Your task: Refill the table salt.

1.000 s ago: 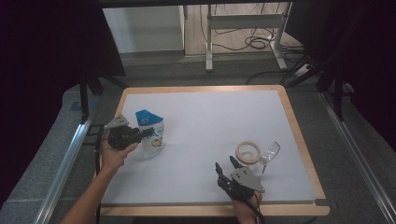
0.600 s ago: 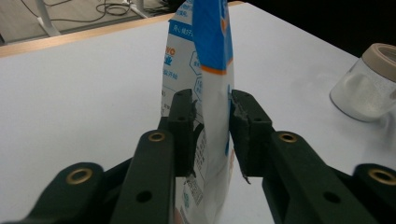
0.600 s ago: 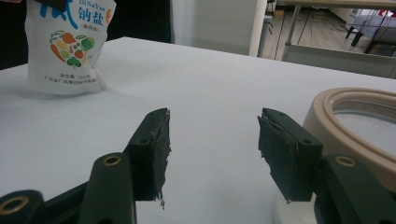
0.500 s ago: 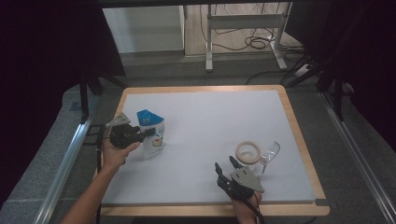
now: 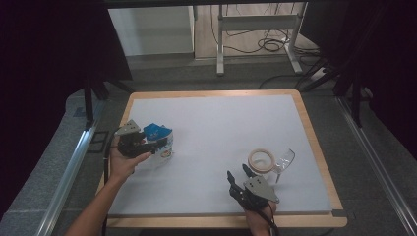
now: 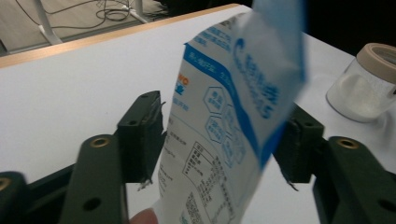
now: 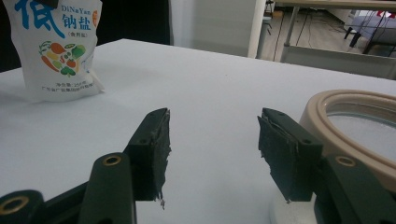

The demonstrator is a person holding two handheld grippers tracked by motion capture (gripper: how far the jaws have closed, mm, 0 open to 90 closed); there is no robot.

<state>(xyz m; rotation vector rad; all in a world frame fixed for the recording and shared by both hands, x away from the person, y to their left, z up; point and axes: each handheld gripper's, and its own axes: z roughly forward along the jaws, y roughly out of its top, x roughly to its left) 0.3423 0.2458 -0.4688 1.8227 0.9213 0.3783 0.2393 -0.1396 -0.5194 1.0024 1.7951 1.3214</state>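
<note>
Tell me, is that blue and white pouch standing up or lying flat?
Standing up. The pouch rests on its base on the white table, with its top between the open jaws of the left tool.

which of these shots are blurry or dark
High view: dim, the surroundings nearly black, the white table the brightest area. Left gripper view: the salt pouch is smeared at its blue top edge, and the jar behind is soft. Right gripper view: the nearest parts of the black jaws are slightly soft, the pouch's print readable.
</note>
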